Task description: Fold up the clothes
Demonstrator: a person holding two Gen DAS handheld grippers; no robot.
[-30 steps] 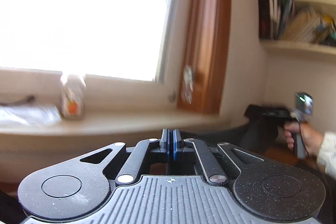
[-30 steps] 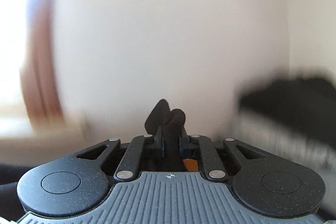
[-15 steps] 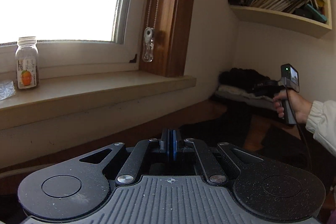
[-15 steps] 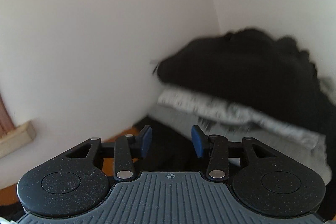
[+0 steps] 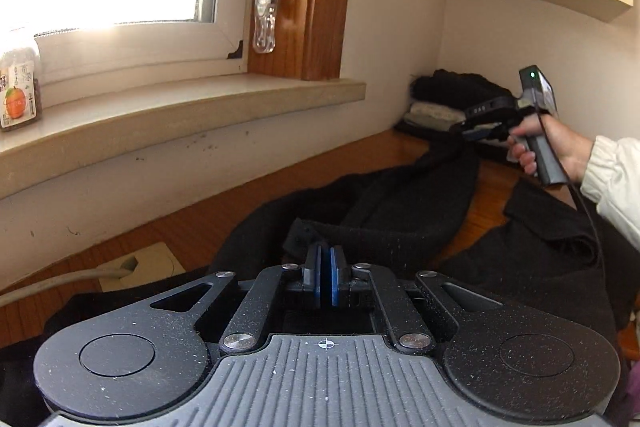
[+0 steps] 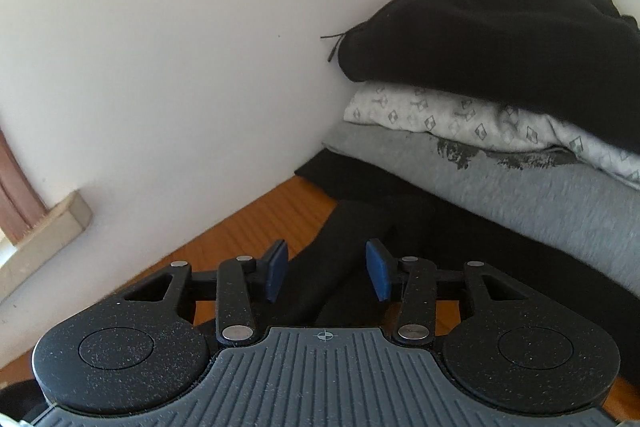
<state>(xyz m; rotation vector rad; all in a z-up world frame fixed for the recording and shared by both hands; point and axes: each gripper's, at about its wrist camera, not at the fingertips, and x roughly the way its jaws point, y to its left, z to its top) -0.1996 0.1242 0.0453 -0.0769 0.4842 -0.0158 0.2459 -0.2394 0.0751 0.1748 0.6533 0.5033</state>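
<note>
Black knit cloth, the long dark garment (image 5: 400, 211) you are to fold, lies spread on the orange-brown wooden worktop (image 5: 256, 211) directly under and ahead of your left claw (image 5: 325, 277). That claw's blue pads are shut flat against each other with no cloth between them. From there the garment's long axis runs away and to the right, narrowing into a strip that ends at your right claw (image 6: 327, 275).

In the right wrist view, that end of the strip (image 6: 340, 251) passes straight between the two blue pads (image 6: 277, 269), but neither pad presses on it: the jaws have just been opening and now stand apart, the cloth lying loose on the wood beneath them. So your right hand (image 5: 552, 151) is the one at the far end, and your left is at the near, broad end.

Beyond the right claw, in the corner of the white walls, sits the finished stack of folded clothes (image 6: 500, 131), black over patterned white over grey; the loose garment's tip appears to reach just up to its base.
</note>
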